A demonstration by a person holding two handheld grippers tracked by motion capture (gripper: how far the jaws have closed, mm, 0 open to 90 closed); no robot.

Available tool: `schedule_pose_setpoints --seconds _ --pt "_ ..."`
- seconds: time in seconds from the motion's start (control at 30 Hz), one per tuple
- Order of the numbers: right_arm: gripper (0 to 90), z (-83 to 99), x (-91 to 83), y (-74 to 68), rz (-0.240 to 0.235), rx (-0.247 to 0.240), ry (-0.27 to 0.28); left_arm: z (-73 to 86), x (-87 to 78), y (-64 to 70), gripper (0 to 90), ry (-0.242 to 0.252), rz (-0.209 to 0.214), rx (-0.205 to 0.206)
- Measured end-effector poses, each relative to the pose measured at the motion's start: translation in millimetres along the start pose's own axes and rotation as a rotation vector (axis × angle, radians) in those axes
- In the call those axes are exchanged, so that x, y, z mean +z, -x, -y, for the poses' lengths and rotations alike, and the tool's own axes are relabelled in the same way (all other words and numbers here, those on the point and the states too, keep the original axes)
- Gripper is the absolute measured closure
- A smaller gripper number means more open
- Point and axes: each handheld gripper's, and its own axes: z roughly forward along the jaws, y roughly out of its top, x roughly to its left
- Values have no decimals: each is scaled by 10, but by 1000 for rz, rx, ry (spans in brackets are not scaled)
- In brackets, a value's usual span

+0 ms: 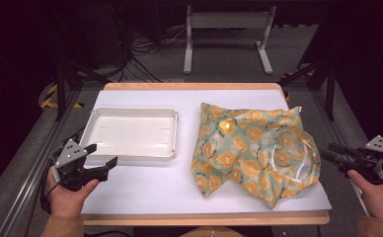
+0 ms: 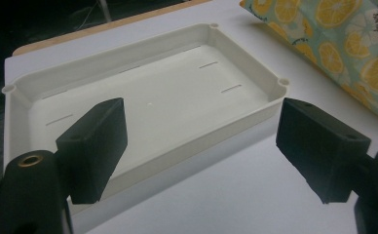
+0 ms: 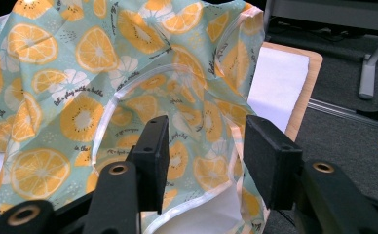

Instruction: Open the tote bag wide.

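The fingers (image 2: pixel 94 146) of the left gripper (image 1: pixel 100 155) stand wide apart with nothing between them, hanging over bare table just short of the near long wall of the white tray (image 1: pixel 130 154). In the left gripper view the tray lies at about twelve o'clock from the jaws, lying flat, with a few thin slots in its floor and nothing in it. The hand (image 1: pixel 67 197) behind that gripper sits at the table's near left corner.

The right gripper (image 1: pixel 327 152) also has its fingers (image 3: pixel 150 156) spread and holding nothing. In the high view it hovers off the table's right edge, its jaws aimed towards nine o'clock at the cloth (image 1: pixel 251 148). In the right gripper view the cloth's pale piped edge loops just beyond the jaw tips, near them; whether they touch it I cannot tell. The right hand (image 1: pixel 382 195) is at the near right corner.

The cloth, teal with orange slices printed on it, lies rumpled and partly folded over the right half of the white table (image 1: pixel 145 187), at three o'clock from the tray and apart from it.
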Motion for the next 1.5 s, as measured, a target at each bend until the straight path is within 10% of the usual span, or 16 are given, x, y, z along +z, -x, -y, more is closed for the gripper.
schedule_pose_setpoints --seconds 1.5 --pt "385 208 367 125 31 -80 -35 18 29 9 190 -9 1 -5"
